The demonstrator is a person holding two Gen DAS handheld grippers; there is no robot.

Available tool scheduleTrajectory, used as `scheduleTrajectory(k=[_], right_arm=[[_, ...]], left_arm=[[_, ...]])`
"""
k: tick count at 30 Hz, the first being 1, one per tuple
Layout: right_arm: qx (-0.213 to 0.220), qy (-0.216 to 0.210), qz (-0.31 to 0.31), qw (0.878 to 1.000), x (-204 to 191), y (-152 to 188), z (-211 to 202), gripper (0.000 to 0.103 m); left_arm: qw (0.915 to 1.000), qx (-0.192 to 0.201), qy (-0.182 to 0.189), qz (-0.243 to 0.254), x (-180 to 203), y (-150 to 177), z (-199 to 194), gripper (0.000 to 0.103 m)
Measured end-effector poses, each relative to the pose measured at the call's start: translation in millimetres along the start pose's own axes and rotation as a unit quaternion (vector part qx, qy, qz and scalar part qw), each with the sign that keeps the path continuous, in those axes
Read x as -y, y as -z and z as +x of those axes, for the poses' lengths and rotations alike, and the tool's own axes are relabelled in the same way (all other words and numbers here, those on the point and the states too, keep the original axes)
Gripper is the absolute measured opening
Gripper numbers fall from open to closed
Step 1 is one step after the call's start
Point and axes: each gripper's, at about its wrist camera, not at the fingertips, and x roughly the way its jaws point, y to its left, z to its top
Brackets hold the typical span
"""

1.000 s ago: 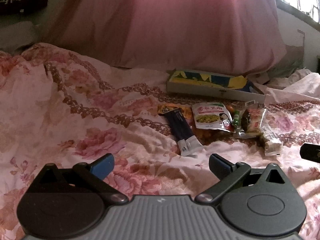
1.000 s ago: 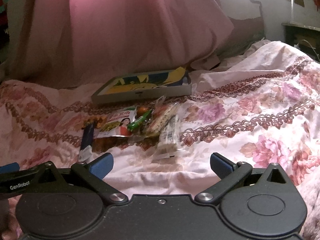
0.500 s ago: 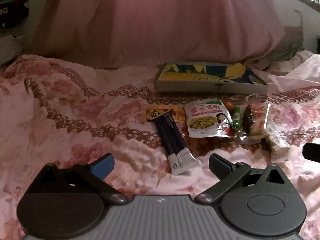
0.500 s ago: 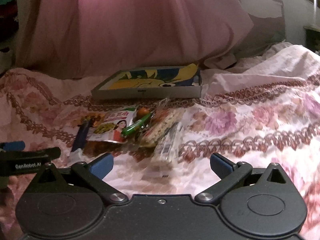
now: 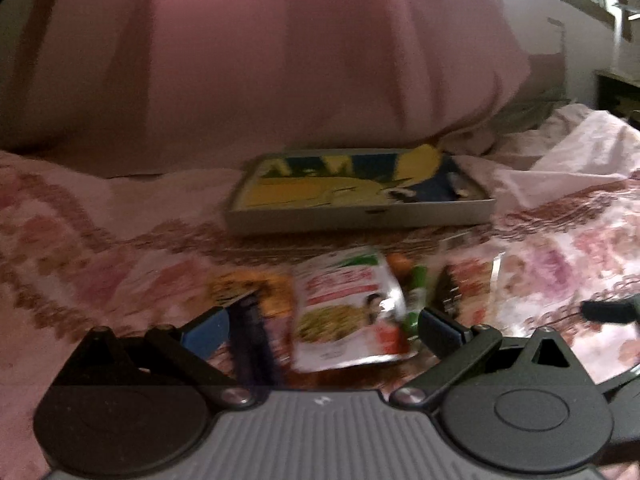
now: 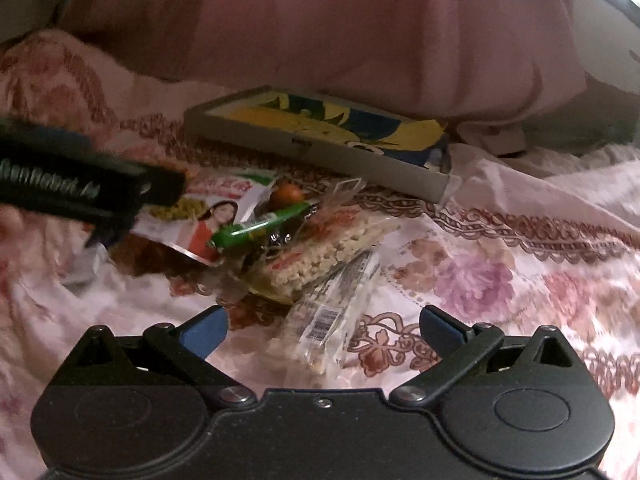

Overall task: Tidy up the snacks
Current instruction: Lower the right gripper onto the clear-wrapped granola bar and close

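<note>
- Our left gripper [image 5: 320, 330] hangs with jaws spread wide and nothing between them, low over the dark stick pack [image 5: 253, 340] and white snack pouch [image 5: 348, 312]
- Our right gripper [image 6: 322, 330] is likewise parted and empty above the clear-wrapped bar [image 6: 334, 304]
- The snacks lie bunched on the floral bedsheet [image 6: 500, 264], just before the shallow yellow-and-blue box [image 6: 320, 132]

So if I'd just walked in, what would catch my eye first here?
Probably the heap of snack packets on the flowered bedspread, with a bright green packet lying on top. Behind it sits a flat box with a yellow and blue picture, and two open claws, left and right, hover over the pile.
</note>
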Motion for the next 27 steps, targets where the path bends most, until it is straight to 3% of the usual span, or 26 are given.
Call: scheduleTrajectory(k=[10,18,27], right_arm=[[-0.016,0.004,0.029,0.999,12,4,27,0.085],[-0.016,0.022,0.08,0.996,32,5,28,0.045],[-0.037,0.065,0.139,0.987,82,9,32,0.043]], left_arm=[[0.9955,-0.015,0.091,0.022,25,-10,39,0.103],[0.9908,-0.01,0.131,0.033,39,-16,50,0.102],[0.9852,-0.012,0.164,0.048,54,-21,51,0.101]])
